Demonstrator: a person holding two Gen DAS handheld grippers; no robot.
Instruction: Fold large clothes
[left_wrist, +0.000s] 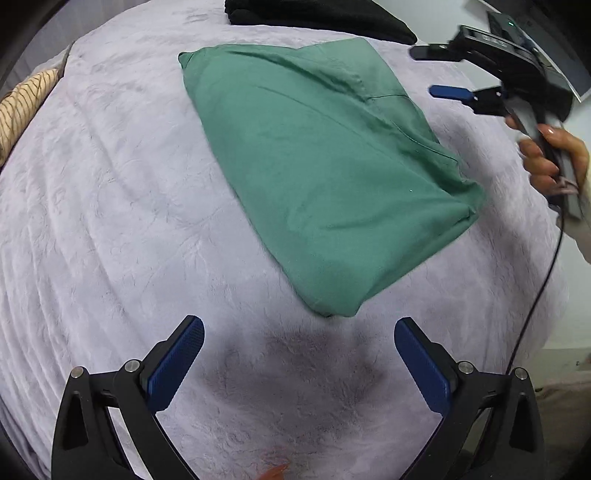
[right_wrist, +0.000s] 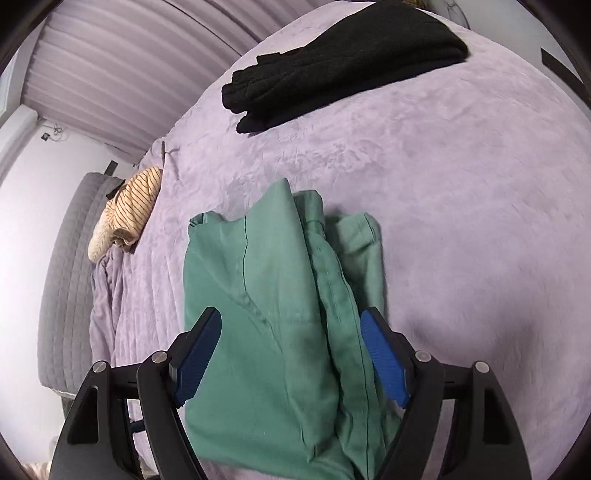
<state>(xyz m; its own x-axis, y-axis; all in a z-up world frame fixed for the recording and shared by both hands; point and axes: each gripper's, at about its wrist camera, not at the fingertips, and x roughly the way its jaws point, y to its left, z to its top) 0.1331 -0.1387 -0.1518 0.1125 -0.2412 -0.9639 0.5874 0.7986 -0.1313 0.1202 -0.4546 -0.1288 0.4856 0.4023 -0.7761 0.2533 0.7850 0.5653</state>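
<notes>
A green garment (left_wrist: 314, 166) lies folded into a thick oblong on the lilac blanket (left_wrist: 110, 221). My left gripper (left_wrist: 299, 326) is open, its blue pads spread wide just short of the garment's near corner, with nothing between them. In the left wrist view my right gripper (left_wrist: 434, 72) is open in the air beyond the garment's far right edge, held by a hand (left_wrist: 554, 155). From the right wrist, the right gripper (right_wrist: 291, 314) hovers open above the green garment (right_wrist: 266, 295), whose layered edges and seams show; the pads do not press on it.
A folded black garment (right_wrist: 332, 62) lies farther back on the blanket (right_wrist: 461, 221). A striped beige garment (right_wrist: 129, 206) sits at the bed's left edge beside a grey quilted panel (right_wrist: 62, 277). A black cable (left_wrist: 546, 277) hangs from the right gripper.
</notes>
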